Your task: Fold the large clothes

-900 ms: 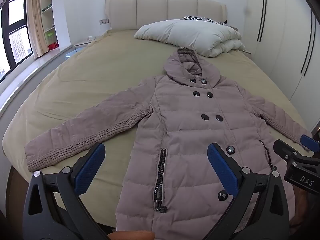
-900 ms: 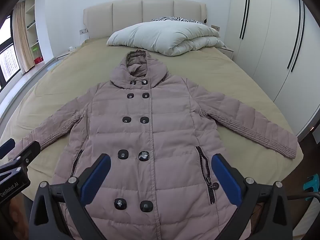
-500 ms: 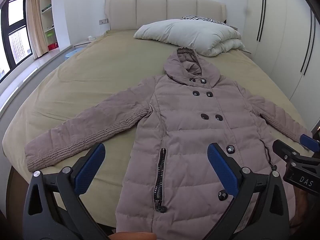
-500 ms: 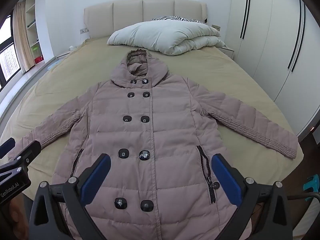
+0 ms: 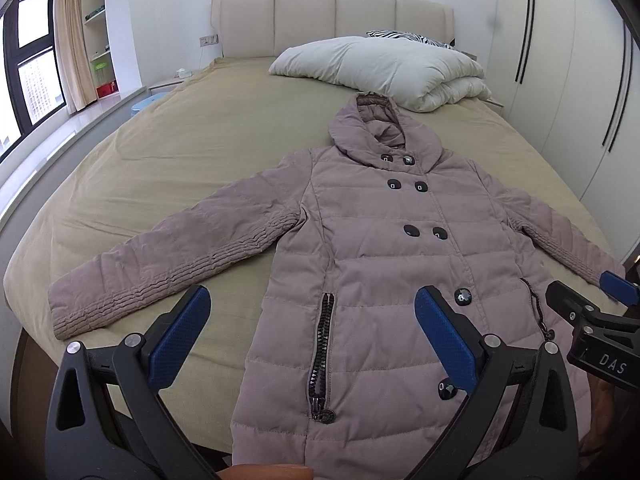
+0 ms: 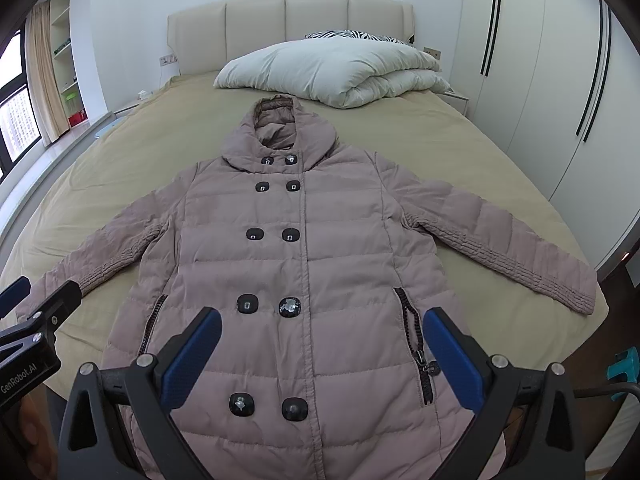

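A mauve hooded puffer coat lies flat, face up, on the tan bed, sleeves spread to both sides, hood toward the headboard. It also fills the right wrist view. My left gripper is open and empty, held above the coat's lower left part near its zip pocket. My right gripper is open and empty above the coat's hem, over the lower buttons. Each gripper shows at the edge of the other's view: the right one, the left one.
A folded white duvet and a zebra pillow lie at the padded headboard. White wardrobes stand to the right, a window and shelves to the left. The coat's hem hangs at the bed's near edge.
Both views have crept very slightly; the coat sits a touch higher in frame. Both grippers stay open and empty.
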Demonstrator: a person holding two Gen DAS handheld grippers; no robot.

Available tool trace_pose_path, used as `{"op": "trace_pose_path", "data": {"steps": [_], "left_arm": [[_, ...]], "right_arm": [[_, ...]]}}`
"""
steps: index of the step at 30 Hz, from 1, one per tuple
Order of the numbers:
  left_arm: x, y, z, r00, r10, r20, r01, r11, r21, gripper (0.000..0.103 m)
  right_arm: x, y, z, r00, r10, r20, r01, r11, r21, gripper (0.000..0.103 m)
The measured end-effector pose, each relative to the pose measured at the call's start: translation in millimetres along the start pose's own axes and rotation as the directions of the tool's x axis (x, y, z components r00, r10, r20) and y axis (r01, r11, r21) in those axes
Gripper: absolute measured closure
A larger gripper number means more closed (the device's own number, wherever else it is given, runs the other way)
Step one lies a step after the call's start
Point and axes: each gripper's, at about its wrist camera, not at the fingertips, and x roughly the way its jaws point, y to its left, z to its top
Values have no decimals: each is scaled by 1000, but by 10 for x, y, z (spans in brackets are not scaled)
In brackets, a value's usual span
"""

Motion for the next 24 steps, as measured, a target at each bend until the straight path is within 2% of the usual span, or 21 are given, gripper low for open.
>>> {"op": "trace_pose_path", "data": {"steps": [24], "left_arm": [[52,59,-33,1000,10,-16,-10,1000,-13,0]], "right_arm": [[33,15,-66,1000,1,-9,-1,1000,2,0]]}}
